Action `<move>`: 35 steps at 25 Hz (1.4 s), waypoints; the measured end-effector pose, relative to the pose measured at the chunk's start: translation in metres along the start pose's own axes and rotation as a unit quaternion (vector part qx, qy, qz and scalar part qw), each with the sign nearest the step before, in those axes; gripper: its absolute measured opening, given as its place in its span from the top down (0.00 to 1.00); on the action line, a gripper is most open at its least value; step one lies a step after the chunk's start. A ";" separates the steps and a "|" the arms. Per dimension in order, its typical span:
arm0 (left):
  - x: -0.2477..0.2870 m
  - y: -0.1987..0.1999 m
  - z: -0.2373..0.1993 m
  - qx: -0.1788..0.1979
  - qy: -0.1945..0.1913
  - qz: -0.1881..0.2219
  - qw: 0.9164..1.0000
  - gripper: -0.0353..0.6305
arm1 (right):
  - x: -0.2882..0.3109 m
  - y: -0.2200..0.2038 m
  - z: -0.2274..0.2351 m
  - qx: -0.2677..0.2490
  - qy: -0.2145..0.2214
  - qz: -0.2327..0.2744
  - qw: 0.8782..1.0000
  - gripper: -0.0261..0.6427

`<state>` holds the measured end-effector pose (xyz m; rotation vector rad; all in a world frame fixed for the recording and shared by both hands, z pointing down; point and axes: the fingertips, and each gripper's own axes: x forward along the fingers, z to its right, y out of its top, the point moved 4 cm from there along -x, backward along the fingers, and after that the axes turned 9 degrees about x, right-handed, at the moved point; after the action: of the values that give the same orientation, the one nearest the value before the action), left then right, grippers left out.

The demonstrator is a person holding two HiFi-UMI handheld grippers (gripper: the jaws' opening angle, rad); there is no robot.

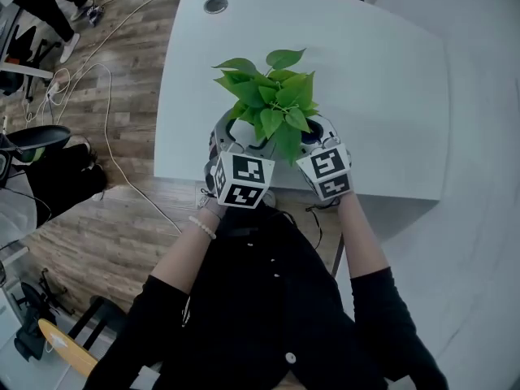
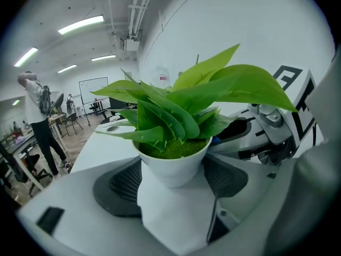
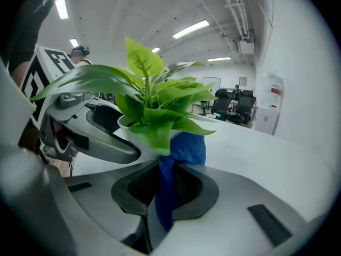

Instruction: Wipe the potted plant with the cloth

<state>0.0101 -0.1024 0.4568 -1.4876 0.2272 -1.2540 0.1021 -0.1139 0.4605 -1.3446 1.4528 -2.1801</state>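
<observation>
The left gripper [image 2: 173, 177] has its jaws drawn in on the white pot of the potted plant [image 2: 173, 161], which sits squarely between the two dark pads [image 2: 123, 183], its rim and leaves [image 2: 181, 103] rising just beyond the fingertips. The right gripper [image 3: 165, 188] has its jaws pinched narrow on a blue cloth [image 3: 186, 148]; a bunched wad of it stands out past the fingertips and lies against the side of the pot, under the lowest leaf. In the head view the plant [image 1: 268, 96] stands on the white table [image 1: 382, 80] with one gripper at each flank, the left gripper [image 1: 230, 136] and the right gripper [image 1: 318, 135] well close to one another. The step in hand looks like wiping while the other hand steadies. To do it well, the left jaws should hold only firmly enough to stop the pot turning or tipping, since the plant looks light and top-heavy with foliage. The cloth wad is short beyond the right fingertips, so the strokes should lead with the fabric and not the hard jaw tips, which could bruise or tear a leaf. Sweeping from the stem side outward toward a leaf's tip, with gentle pressure, would likely suit the soft leaves best; pressing sideways toward the left fingers lets that grip take the push.
</observation>
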 end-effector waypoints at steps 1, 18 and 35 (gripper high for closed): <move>0.000 0.000 0.000 0.000 0.000 -0.001 1.000 0.38 | -0.001 -0.002 -0.004 0.003 0.001 0.000 1.000 0.83; 0.001 -0.003 -0.002 0.007 -0.020 -0.003 1.000 0.40 | -0.014 -0.006 -0.025 0.014 -0.006 -0.001 1.000 0.84; -0.008 -0.004 -0.009 0.049 -0.100 0.003 0.994 0.41 | -0.007 0.022 0.037 0.090 -0.108 0.028 0.990 0.84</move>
<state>-0.0027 -0.1006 0.4535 -1.5147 0.0359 -1.0868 0.1280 -0.1446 0.4428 -1.4076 1.1713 -2.0051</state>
